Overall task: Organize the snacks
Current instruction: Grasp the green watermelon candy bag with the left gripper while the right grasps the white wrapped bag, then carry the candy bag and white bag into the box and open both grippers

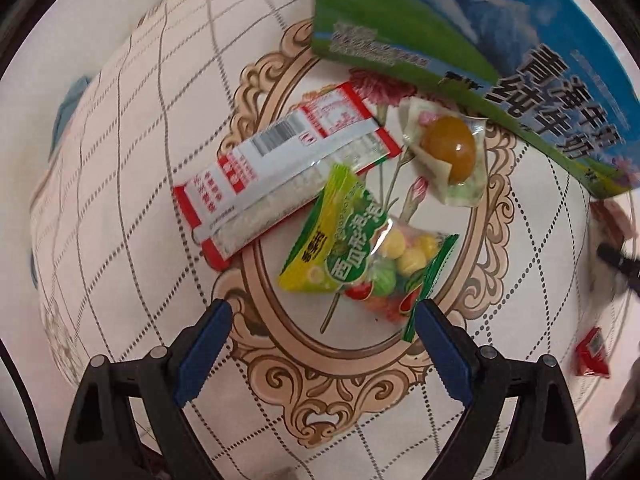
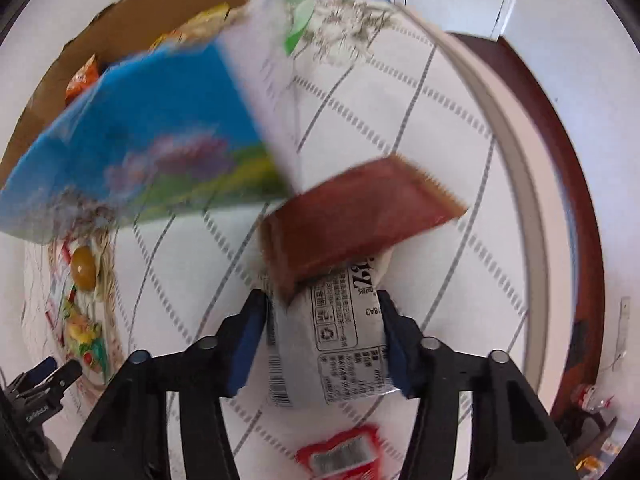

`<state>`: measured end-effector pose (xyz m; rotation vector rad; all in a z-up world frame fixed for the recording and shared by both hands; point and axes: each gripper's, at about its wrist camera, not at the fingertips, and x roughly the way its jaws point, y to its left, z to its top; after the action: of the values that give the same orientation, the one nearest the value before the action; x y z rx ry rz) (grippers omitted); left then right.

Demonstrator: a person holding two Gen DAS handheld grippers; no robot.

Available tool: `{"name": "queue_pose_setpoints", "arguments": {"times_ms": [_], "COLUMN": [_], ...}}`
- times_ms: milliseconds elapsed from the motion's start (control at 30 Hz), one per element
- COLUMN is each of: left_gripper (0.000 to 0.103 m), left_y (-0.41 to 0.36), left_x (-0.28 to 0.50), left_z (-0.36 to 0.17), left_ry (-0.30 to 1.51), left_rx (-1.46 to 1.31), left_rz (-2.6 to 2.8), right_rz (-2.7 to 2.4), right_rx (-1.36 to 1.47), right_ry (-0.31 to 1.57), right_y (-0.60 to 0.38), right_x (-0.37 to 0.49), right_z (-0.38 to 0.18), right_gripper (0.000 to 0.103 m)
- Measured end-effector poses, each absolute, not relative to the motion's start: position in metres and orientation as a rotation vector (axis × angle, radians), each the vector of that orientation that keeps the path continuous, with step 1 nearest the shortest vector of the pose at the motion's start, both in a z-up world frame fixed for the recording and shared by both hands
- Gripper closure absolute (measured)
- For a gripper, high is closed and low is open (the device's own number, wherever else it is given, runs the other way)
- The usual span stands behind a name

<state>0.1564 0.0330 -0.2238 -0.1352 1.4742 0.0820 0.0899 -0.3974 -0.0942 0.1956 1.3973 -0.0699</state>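
My left gripper [image 1: 322,312] hangs open, pointing down just above a green and yellow bag of fruit candies [image 1: 352,256] on the tablecloth; its right finger is at the bag's green edge. A red and white packet [image 1: 280,168] lies partly under the bag. A sealed brown egg [image 1: 448,148] lies next to the two. My right gripper [image 2: 320,300] is shut on a white printed snack packet [image 2: 336,344], whose dark red end [image 2: 352,224] sticks out beyond the fingers.
A blue and green milk carton box [image 1: 460,28] stands right behind the snacks; its open brown inside [image 2: 160,12] holds several orange packets. A small red packet [image 2: 340,452] lies below the right gripper. The round table's dark rim [image 2: 560,160] curves along the right.
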Motion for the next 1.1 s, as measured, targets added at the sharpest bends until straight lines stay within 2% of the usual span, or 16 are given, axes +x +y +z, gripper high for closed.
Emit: {"name": "queue_pose_setpoints", "arguments": {"times_ms": [200,333,400,500,633,767,900,1033,1100], "left_gripper": [0.01,0.01,0.01,0.022,0.039,0.051,0.051,0.05,0.048], "left_y": [0.067,0.07,0.068,0.061,0.032,-0.003,-0.017,-0.016,-0.005], "left_x": [0.157,0.17,0.182,0.191,0.189,0.16,0.125,0.116,0.115], "left_z": [-0.243,-0.262,-0.266,-0.267,-0.257,-0.255,-0.26,-0.266,-0.269], "left_ry": [1.593,1.614,1.573,1.555,1.538,1.551,1.565,1.567,1.57], "left_rx": [-0.619,-0.806,-0.765,-0.659,-0.352,-0.044,0.079,0.033,-0.011], "left_rz": [0.083,0.101,0.147,0.171,0.053,-0.068,-0.119,-0.101,-0.092], "right_rz": [-0.021,-0.025,-0.024,-0.022,0.001,0.043,0.08,0.086,0.082], "right_rx": [0.266,0.289,0.278,0.254,0.207,0.174,0.15,0.135,0.147], "right_ry": [1.43,1.423,1.423,1.425,1.441,1.478,1.504,1.512,1.529], "right_y": [-0.368,-0.36,-0.356,-0.343,-0.325,-0.313,-0.297,-0.289,-0.286], "right_x": [0.052,0.038,0.035,0.032,0.021,0.0,-0.02,-0.031,-0.032], "right_z": [-0.098,-0.101,-0.101,-0.1,-0.096,-0.098,-0.1,-0.104,-0.107], "right_gripper": [0.047,0.047,0.047,0.047,0.047,0.047,0.047,0.047,0.041]}}
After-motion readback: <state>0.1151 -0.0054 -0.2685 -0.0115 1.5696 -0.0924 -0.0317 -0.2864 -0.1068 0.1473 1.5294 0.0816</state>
